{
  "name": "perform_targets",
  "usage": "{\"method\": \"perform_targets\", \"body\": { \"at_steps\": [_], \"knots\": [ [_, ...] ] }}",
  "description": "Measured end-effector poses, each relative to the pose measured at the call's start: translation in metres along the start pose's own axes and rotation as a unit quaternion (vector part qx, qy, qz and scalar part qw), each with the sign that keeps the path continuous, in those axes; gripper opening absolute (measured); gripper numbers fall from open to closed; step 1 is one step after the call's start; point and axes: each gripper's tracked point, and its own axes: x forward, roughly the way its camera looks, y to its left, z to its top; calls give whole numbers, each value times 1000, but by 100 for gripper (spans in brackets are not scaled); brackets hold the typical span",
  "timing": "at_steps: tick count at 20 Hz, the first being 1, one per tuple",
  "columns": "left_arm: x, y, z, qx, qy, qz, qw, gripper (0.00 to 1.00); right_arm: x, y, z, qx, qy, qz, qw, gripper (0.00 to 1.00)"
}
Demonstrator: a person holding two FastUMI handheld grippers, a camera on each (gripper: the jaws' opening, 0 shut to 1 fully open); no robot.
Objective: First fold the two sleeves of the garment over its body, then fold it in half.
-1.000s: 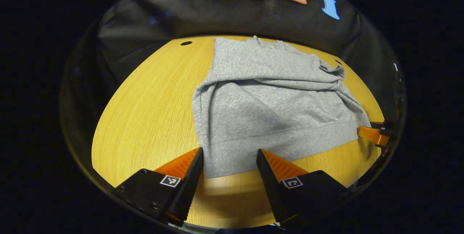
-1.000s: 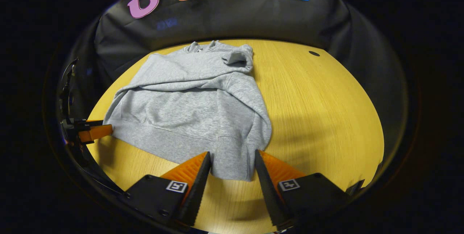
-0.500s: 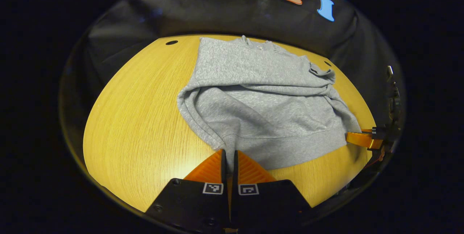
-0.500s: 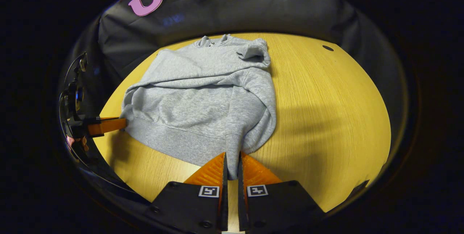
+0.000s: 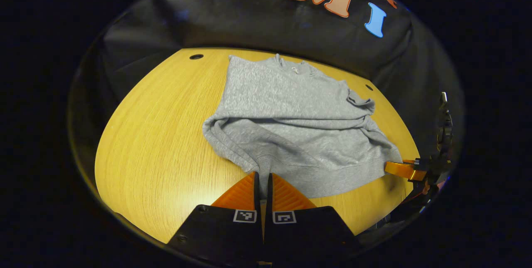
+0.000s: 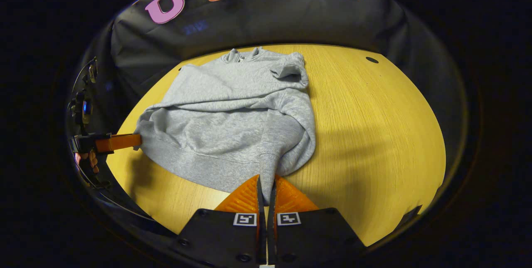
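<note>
Gripping the near hem of the grey sweatshirt (image 5: pixel 291 122), the left gripper (image 5: pixel 262 176) is clenched on cloth at the near-left corner, and the right gripper (image 6: pixel 266 180) is clenched on the near-right corner. Both sleeves lie folded across the body, which rests on the yellow table (image 6: pixel 374 126).

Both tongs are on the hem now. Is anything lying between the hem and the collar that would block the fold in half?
Nothing visible. The sweatshirt lies alone on the table, with only its folded sleeves between hem and collar.
</note>
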Motion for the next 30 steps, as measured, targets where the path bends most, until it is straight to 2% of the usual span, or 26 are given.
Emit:
{"method": "perform_targets", "body": {
  "at_steps": [4, 6, 9, 13, 17, 19, 24, 27, 30],
  "knots": [
    [-9, -5, 47, -4, -51, -2, 999, 0, -7, 5, 35, 19, -39, 6, 999, 4],
    [-10, -7, 67, -14, -71, -2, 997, 0, -10, 2, 57, 31, -68, -5, 997, 4],
    [-5, 0, 90, -35, -94, 9, 995, 0, -9, 1, 89, 56, -104, -11, 993, 4],
    [11, 6, 116, -49, -109, 21, 993, 0, 7, 5, 125, 72, -122, -3, 990, 4],
    [41, 13, 142, -43, -116, 28, 992, 0, 36, 3, 150, 94, -96, 13, 991, 3],
    [64, 18, 145, -34, -99, 34, 994, 2, 53, 0, 156, 102, -75, 18, 992, 2],
    [121, 29, 145, -12, -45, 47, 998, 0, 92, -6, 156, 119, -10, 31, 992, 4],
    [136, 33, 139, 26, -20, 58, 998, 0, 97, -6, 168, 123, -1, 45, 991, 5],
    [131, 34, 157, 52, -42, 68, 995, 0, 87, 1, 180, 129, -11, 62, 990, 11]
  ]
}}
